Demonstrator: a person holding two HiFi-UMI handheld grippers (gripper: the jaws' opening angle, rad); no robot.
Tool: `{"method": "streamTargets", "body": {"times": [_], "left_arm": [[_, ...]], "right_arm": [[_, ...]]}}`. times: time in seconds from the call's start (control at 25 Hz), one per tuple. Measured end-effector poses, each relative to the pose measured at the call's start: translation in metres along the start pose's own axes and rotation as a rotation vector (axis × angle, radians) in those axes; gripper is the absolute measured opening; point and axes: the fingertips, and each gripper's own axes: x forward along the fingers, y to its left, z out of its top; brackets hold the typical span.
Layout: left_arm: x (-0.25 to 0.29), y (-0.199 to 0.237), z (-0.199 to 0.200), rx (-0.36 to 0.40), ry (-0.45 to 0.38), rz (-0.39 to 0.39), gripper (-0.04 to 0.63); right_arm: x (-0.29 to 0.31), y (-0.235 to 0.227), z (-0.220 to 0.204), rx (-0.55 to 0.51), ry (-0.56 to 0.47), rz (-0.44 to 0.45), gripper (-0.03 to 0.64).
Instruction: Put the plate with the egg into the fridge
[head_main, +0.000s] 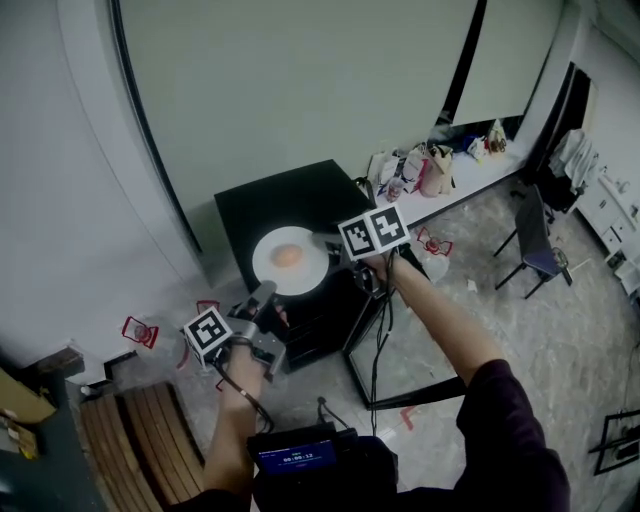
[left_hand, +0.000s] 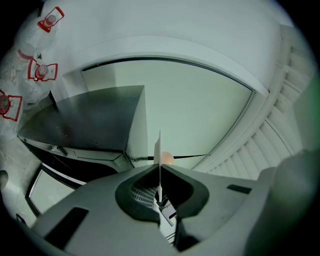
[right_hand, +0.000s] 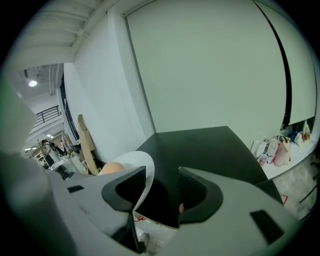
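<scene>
Plate (head_main: 308, 278), round, white, tan egg (head_main: 286, 256) centred

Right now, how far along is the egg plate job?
Done: the plate with the egg is lifted, clamped at its rim by the left gripper. In hand: it hangs over the black fridge top; the right gripper, jaws apart, sits at the opposite rim. Left: getting the plate inside the fridge.

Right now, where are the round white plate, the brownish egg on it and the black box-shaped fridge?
round white plate (head_main: 264, 258): head view, bare left part.
brownish egg (head_main: 286, 256): head view, its middle.
black box-shaped fridge (head_main: 285, 195): head view, flat top.
</scene>
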Motion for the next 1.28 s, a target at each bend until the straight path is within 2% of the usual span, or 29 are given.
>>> {"method": "streamTargets", "body": {"times": [0.2, 0.44, 0.64, 0.84, 1.04, 1.28], "left_arm": [[-0.004, -0.003, -0.008, -0.003, -0.041, -0.007, 0.017], [-0.019, -0.008, -0.027, 0.004, -0.047, -0.019, 0.017], [-0.015, -0.001, -0.02, -0.014, -0.03, -0.006, 0.017], [-0.015, -0.008, -0.018, -0.011, -0.018, -0.013, 0.017], [-0.027, -0.006, -0.033, -0.011, -0.004, -0.031, 0.017], [-0.037, -0.002, -0.05, -0.004, 0.029, -0.029, 0.017]], "right_arm": [[-0.004, 0.0, 0.003, 0.013, -0.02, -0.011, 0.206], [-0.022, -0.004, -0.001, 0.087, -0.089, -0.032, 0.206], [-0.02, -0.008, -0.003, 0.174, -0.097, -0.019, 0.206], [-0.034, -0.006, -0.002, 0.277, -0.162, -0.022, 0.206], [-0.057, 0.007, -0.022, 0.286, -0.204, -0.031, 0.206], [-0.088, 0.012, -0.032, 0.303, -0.287, -0.093, 0.206]]}}
